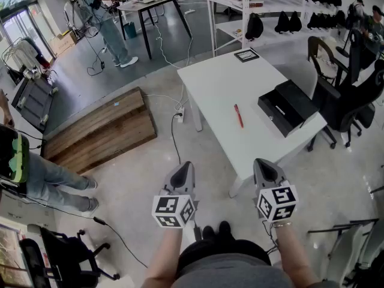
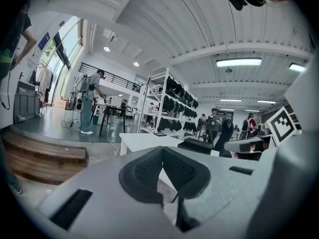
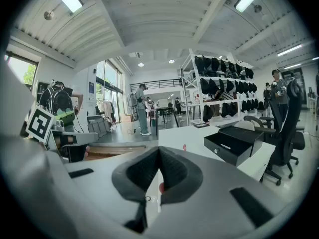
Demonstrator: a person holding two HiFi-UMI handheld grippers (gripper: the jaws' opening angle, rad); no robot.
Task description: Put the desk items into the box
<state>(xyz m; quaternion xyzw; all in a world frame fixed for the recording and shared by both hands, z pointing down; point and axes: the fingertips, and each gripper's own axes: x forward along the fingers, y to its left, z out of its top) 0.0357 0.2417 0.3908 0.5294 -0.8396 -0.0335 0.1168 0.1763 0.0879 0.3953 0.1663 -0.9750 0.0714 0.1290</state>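
Note:
A white table point(image 1: 222, 83) stands ahead of me. On it lie a red pen point(image 1: 239, 115), a black box point(image 1: 288, 107) with its drawer pulled out, and a black-framed card point(image 1: 246, 54) at the far end. My left gripper point(image 1: 182, 176) and right gripper point(image 1: 267, 171) hover side by side short of the table's near corner, both shut and empty. In the right gripper view the closed pads point(image 3: 159, 153) point at the pen point(image 3: 184, 147) and the box point(image 3: 239, 143). The left gripper view shows its pads point(image 2: 162, 156) together, with the table point(image 2: 142, 141) beyond.
A wooden platform point(image 1: 102, 131) lies on the floor to the left, with a person's legs point(image 1: 48, 182) near it. A black office chair point(image 1: 351, 101) stands right of the table. Shelves point(image 1: 282, 11) with dark items stand behind, and a cable point(image 1: 174, 137) runs along the floor.

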